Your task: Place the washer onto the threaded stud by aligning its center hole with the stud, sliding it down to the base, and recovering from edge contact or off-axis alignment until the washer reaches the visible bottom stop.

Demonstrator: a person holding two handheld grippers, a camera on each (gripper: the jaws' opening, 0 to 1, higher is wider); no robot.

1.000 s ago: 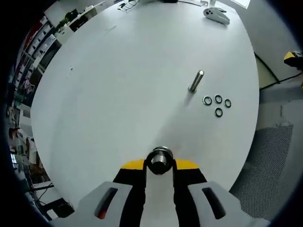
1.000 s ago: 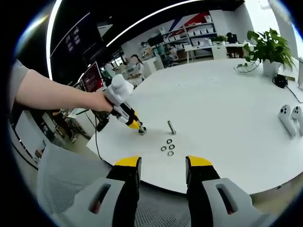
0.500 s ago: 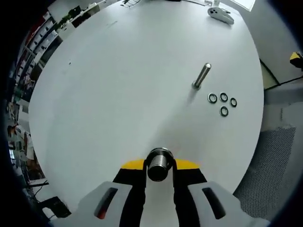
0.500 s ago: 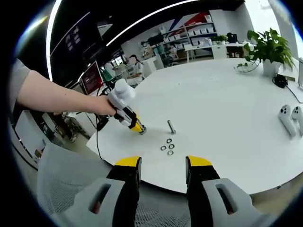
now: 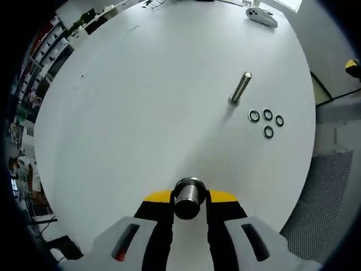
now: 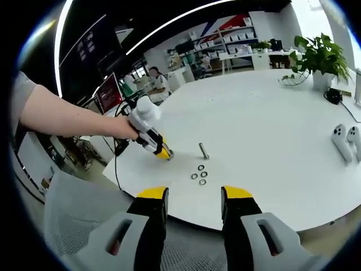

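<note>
A steel threaded stud [image 5: 240, 87] stands upright on the round white table [image 5: 141, 101]; it also appears as the stud [image 6: 203, 151] in the right gripper view. Several dark washers [image 5: 265, 121] lie flat just right of it, seen too as the washers [image 6: 199, 175]. My left gripper [image 5: 188, 199] is shut on a short metal cylinder [image 5: 188, 195] near the table's edge, well short of the stud. A person's hand holds the left gripper [image 6: 162, 152] left of the stud. My right gripper [image 6: 193, 195] hangs open off the table's edge with nothing between its jaws.
White controllers [image 6: 344, 141] lie at the table's right side, also seen as a controller [image 5: 259, 15]. A potted plant [image 6: 321, 56] stands at the far edge. A grey mesh chair [image 6: 73, 220] sits below the right gripper. Shelves and desks fill the room behind.
The left gripper has drawn back a little from the stud and tilted, still holding the metal cylinder. The right gripper has not moved.
</note>
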